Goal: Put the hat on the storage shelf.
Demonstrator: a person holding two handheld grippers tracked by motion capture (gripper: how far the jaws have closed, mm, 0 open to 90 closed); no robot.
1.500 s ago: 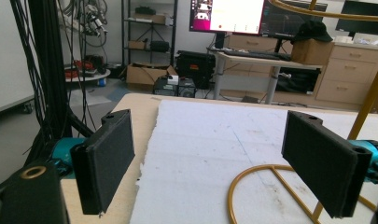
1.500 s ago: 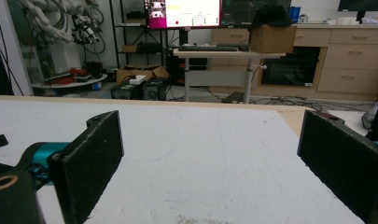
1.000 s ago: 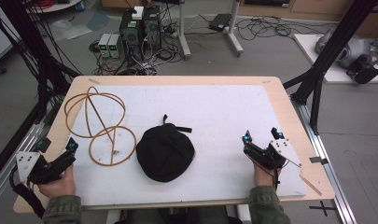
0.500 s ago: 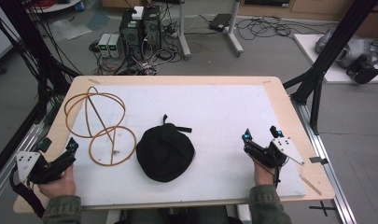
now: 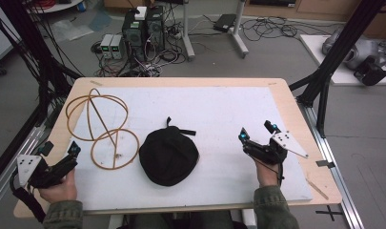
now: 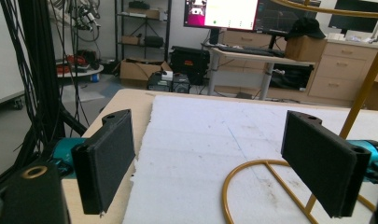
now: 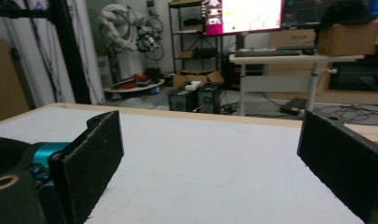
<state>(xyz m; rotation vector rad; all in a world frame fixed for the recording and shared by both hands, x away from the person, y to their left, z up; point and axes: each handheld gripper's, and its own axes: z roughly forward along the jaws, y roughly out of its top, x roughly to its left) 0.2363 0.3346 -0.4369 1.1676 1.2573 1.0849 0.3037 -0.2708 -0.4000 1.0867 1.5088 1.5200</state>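
Your left gripper (image 5: 59, 149) and right gripper (image 5: 257, 130) gape wide, holding nothing. A black cap (image 5: 168, 156) lies between them, well apart. Your left gripper view shows the gold wire stand (image 6: 270, 186) near its jaws.

A black cap (image 5: 168, 155) is lying on the white mat (image 5: 219, 109), which is showing faint grey smudges, with a golden-yellow wire stand (image 5: 102, 126) at its nine o'clock. The table (image 5: 286, 102) is showing a pale wood border, and both grippers' black jaws are carrying teal accents.
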